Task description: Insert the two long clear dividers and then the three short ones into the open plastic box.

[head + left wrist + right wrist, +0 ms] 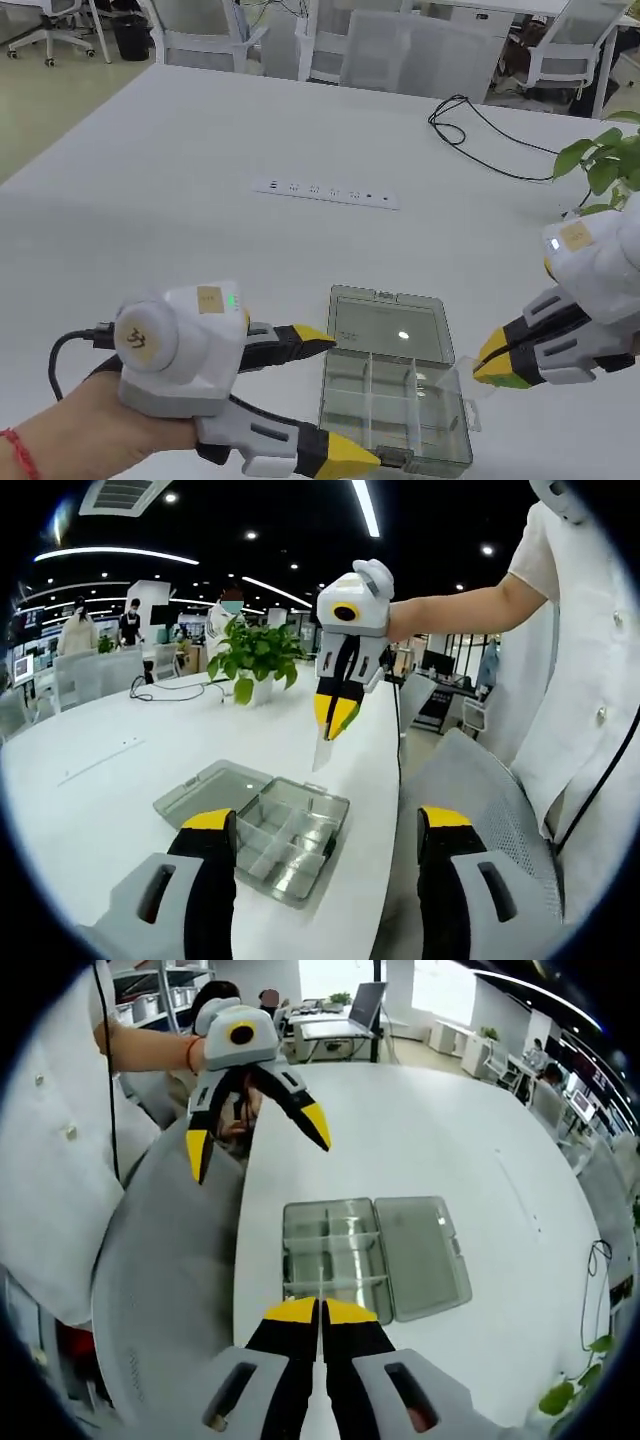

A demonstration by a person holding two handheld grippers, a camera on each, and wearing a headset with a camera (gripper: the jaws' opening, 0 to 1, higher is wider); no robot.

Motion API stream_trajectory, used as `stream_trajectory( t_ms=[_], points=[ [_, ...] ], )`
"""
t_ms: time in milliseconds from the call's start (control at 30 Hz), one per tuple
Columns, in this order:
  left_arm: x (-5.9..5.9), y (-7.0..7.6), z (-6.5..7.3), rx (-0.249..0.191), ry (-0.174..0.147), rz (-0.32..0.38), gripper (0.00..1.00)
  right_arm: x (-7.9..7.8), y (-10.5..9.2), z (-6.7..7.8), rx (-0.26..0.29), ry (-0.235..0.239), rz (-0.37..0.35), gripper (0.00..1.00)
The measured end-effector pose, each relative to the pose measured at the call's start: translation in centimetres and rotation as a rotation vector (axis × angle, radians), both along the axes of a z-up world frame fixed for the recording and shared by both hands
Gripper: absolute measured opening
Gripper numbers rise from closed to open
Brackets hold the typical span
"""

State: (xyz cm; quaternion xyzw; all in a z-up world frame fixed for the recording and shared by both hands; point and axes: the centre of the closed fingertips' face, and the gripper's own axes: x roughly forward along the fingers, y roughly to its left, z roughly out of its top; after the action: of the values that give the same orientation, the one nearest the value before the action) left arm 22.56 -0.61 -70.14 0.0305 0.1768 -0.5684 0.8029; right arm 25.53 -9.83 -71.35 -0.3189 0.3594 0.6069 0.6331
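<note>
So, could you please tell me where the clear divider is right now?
The clear divider is pinched by the right gripper, at the right of the head view, just over the right edge of the open plastic box.

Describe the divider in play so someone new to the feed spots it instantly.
On the white table, find the open plastic box. At its right edge in the head view is the right gripper, shut on a clear divider. Unlike the seated dividers in the box, this one hangs in the air from the yellow tips.
</note>
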Motion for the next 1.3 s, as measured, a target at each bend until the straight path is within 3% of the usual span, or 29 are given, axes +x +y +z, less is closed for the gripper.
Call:
stream_trajectory(
  t_ms=[200,267,400,600,900,1300],
  points=[
    [0.3,0.5,-0.6,0.002,0.009,0.012,0.81,0.7,-0.3,-2.0,-0.02,0.003,-0.001,0.03],
    [0.3,0.6,-0.8,0.002,0.015,0.019,0.84,1.1,-0.7,-3.2,-0.042,-0.005,0.007,0.03],
    [0.5,0.7,-0.9,-0.001,0.009,0.025,0.91,1.3,-0.4,-3.7,-0.049,-0.003,0.006,0.03],
    [0.4,0.7,-1.1,0.003,0.019,0.022,0.94,1.5,-0.2,-4.5,-0.063,-0.005,0.008,0.03],
    [0.5,0.6,-1.4,0.005,0.023,0.022,1.0,1.6,-0.2,-4.8,-0.078,-0.014,0.018,0.03],
    [0.5,0.6,-1.6,0.008,0.026,0.023,1.0,1.6,0.1,-5.0,-0.088,-0.011,0.032,0.03]
  ],
)
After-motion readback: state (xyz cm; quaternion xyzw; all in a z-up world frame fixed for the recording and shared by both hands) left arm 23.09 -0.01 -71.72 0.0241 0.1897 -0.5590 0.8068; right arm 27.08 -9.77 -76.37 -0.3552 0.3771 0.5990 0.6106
